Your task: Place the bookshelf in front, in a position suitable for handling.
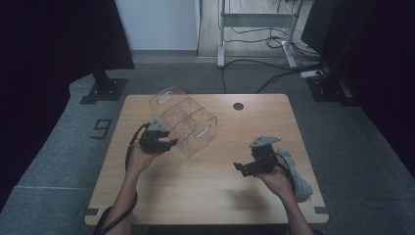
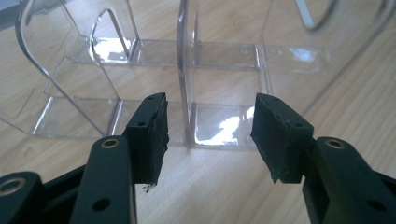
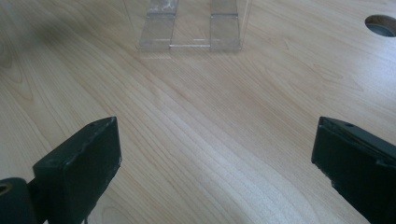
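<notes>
While the clear acrylic organiser (image 1: 183,120) stands on the bench (image 1: 210,191) toward its far left, the grasp looks begun but not made; the left hand-held gripper (image 2: 208,135) stands half open with an upright divider wall (image 2: 187,84) between its pads (image 2: 154,135), neither pressing on it; closing and whatever handling follows remain; the right hand-held gripper (image 3: 215,163) gapes wide and empty, well apart from the organiser.

A light wooden bench (image 1: 205,191) with a round cable hole (image 1: 238,106) stands on grey carpet (image 1: 63,161). Beyond it are a white wall (image 1: 156,24), a metal desk frame (image 1: 257,22), loose cables (image 1: 274,73), and dark panels (image 1: 49,44) on both sides.
</notes>
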Available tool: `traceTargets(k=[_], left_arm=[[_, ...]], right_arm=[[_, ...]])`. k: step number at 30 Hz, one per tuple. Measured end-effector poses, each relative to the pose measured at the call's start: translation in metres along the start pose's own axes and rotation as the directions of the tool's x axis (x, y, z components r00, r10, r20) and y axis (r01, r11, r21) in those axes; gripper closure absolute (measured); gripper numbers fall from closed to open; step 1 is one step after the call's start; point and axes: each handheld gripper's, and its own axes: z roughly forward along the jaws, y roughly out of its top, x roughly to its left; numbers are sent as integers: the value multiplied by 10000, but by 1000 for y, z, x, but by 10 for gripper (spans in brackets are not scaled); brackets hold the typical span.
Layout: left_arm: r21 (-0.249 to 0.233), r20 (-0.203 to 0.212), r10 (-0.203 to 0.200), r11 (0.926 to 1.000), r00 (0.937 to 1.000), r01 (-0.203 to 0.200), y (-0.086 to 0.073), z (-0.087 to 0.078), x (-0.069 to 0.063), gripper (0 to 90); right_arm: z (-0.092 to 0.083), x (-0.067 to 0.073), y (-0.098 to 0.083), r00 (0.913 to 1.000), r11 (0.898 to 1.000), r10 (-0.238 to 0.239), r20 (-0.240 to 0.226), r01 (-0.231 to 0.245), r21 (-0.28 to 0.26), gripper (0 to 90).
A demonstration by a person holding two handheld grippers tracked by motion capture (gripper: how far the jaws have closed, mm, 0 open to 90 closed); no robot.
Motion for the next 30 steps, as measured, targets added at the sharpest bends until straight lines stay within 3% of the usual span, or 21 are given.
traceTargets(k=[6,16,22,30], left_arm=[[-17,-117,-36,10000,9999,36,7,8,1,549],[41,-91,68,10000,9999,-68,16,14,-2,577],[52,147,280,9996,9995,-280,16,15,-10,570],[12,483,667,9978,9966,-668,16,17,-30,539]], right_arm=[[0,0,-2,10000,10000,35,-27,-34,47,18],[2,0,-5,9999,9998,54,-87,-52,168,32],[3,1,-3,9999,10000,39,-150,-38,74,37],[4,0,-1,9998,9999,127,-178,-128,-33,58]])
